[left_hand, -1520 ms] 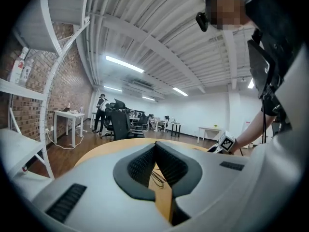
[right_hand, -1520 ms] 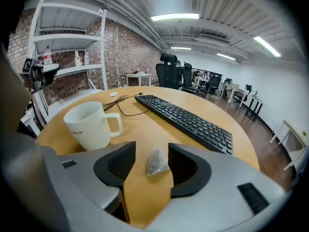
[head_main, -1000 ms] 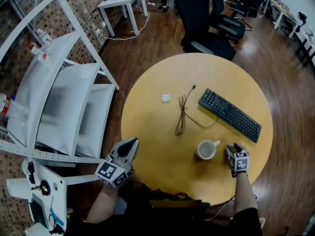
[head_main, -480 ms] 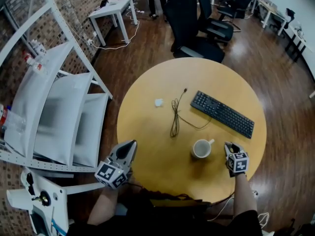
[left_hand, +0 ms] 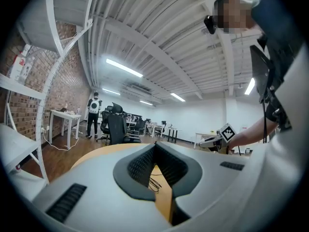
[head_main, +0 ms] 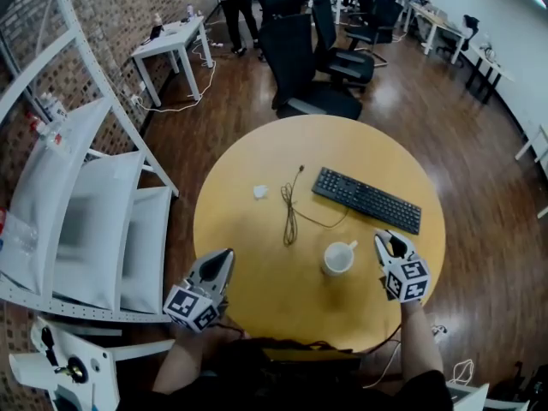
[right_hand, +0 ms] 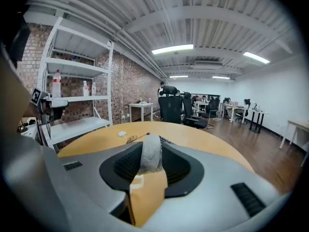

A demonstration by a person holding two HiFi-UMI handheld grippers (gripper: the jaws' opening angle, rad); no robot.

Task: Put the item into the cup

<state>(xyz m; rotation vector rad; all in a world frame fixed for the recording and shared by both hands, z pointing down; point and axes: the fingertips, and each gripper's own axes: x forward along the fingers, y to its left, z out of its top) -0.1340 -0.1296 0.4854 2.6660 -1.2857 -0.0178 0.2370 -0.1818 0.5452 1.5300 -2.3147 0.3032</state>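
A white cup point(head_main: 338, 258) with its handle to the right stands on the round wooden table point(head_main: 257, 255). Just right of it my right gripper point(head_main: 390, 245) points away from me. In the right gripper view the right gripper point(right_hand: 151, 140) is shut on a small pale grey item point(right_hand: 150, 157), which stands upright between the pads. My left gripper point(head_main: 219, 264) hovers at the table's near left edge. The left gripper view shows the left gripper point(left_hand: 155, 147) with its tips together and nothing held.
A black keyboard point(head_main: 366, 200) lies beyond the cup, a black cable point(head_main: 289, 208) to its left, and a small white scrap point(head_main: 259, 192) further left. White shelving point(head_main: 94, 204) stands left of the table. Office chairs point(head_main: 300, 67) are behind it.
The head view has swung, so the table sits further left and more of the room shows. The right gripper stays just right of the cup and looks a little raised.
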